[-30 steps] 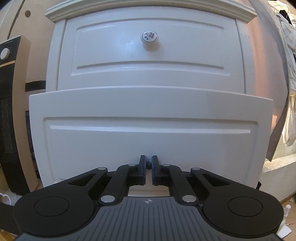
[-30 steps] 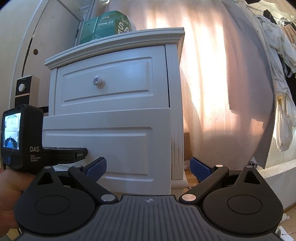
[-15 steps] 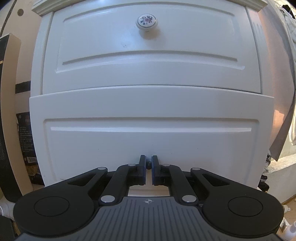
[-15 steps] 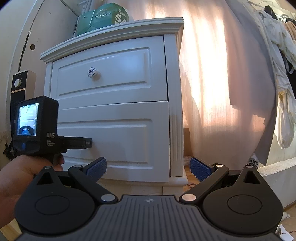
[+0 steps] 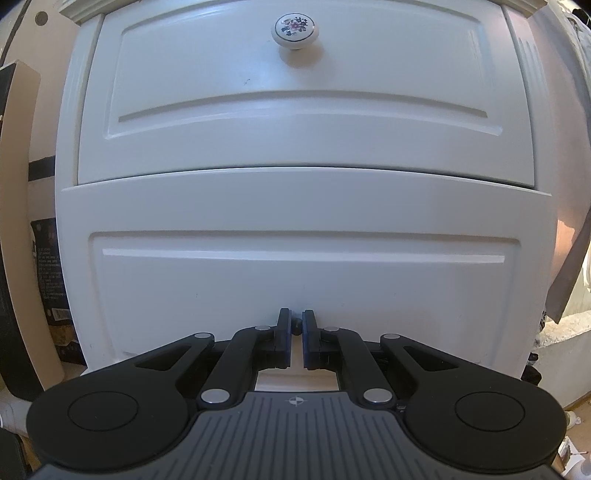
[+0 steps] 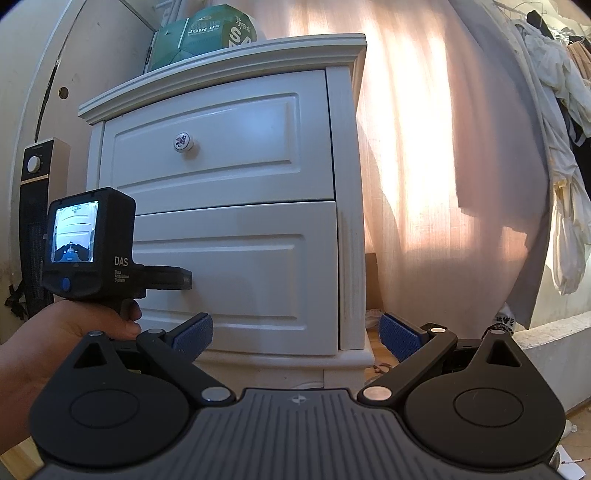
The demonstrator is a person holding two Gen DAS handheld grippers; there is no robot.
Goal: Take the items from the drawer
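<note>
Left wrist view: left hand-held gripper (image 5: 296, 334) pressed up to the lower drawer (image 5: 303, 269) of the white nightstand (image 5: 70, 173), fingers (image 5: 283, 334) pinched on a small dark knob (image 5: 296, 328) — only a sliver of it visible between the pads. Lower drawer front nearly flush with the frame. Upper drawer (image 5: 295, 96) closed; its floral ceramic knob (image 5: 296, 31) near the top edge of frame.

Right wrist view: right hand-held gripper (image 6: 297, 332) spread wide, blue pads (image 6: 192, 332) well apart, holding nothing — set back from the nightstand's right front corner. Left device gripped in a hand (image 6: 66, 332) at lower left, its nose against the lower drawer front. Green box (image 6: 205, 35) on top of the nightstand. Sunlit curtain (image 6: 424, 166) to the right. Drawer contents not visible.
</note>
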